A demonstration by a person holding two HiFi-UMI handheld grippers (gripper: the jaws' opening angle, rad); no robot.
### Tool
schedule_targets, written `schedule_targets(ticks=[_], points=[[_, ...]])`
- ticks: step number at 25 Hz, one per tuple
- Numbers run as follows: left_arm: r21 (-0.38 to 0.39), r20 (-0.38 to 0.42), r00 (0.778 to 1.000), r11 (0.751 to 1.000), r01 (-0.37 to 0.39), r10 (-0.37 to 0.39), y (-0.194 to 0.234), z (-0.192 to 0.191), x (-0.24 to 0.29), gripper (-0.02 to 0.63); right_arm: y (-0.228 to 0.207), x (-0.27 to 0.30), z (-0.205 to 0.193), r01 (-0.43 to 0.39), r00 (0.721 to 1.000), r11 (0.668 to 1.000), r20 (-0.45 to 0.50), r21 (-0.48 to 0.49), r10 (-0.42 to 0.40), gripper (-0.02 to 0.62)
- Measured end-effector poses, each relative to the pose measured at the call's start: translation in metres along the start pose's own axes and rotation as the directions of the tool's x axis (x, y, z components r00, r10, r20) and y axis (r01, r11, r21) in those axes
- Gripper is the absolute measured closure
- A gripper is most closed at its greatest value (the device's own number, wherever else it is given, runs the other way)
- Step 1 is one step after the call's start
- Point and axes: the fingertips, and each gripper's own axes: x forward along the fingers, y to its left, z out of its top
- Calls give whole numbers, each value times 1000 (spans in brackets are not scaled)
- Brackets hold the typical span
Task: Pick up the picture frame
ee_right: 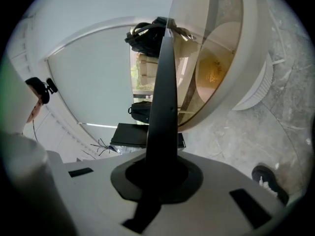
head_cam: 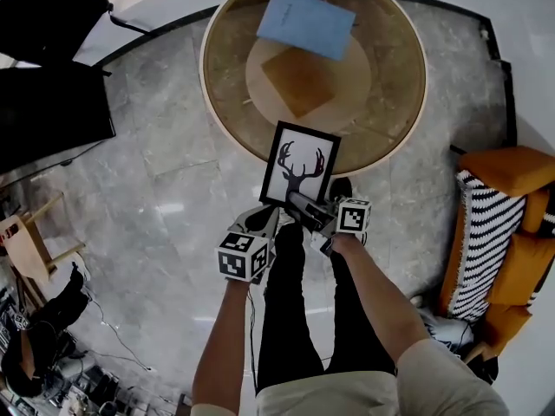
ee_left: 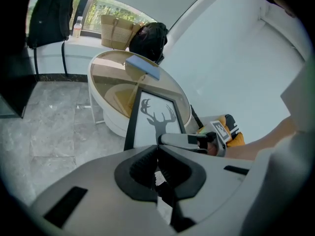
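- My right gripper (head_cam: 297, 201) (ee_right: 160, 161) is clamped on the black picture frame with a white deer-antler print (head_cam: 299, 165) (ee_right: 162, 102). In the right gripper view its dark edge runs straight up from between my jaws.
- My left gripper (head_cam: 264, 218) (ee_left: 157, 147) has its jaws together with nothing between them. It sits just under the frame's lower left corner, and I cannot tell if it touches.
- In the left gripper view the frame (ee_left: 155, 116) faces me, with the right gripper (ee_left: 172, 140) on its bottom edge.
- In the head view the frame overlaps the 6 o'clock rim of the round glass-topped desk with a white rim (head_cam: 205, 63) (ee_left: 98, 109) (ee_right: 256, 82).
- A light blue booklet (head_cam: 305, 22) (ee_left: 142, 66) lies on the glass towards 12 o'clock.
- An orange sofa (head_cam: 512, 167) stands on the grey marble floor (head_cam: 165, 189) at 3 o'clock.
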Motion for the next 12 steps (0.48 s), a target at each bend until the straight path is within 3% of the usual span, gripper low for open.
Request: schedule_targets(ticks=[7, 12], points=[[16, 50, 999, 1000, -20, 19, -25, 32, -18, 586, 41, -22, -1, 33, 999, 999, -29, -38, -34, 555], [-1, 79, 994, 997, -75, 75, -40, 49, -39, 586, 82, -43, -4, 45, 994, 994, -98, -99, -55, 555]])
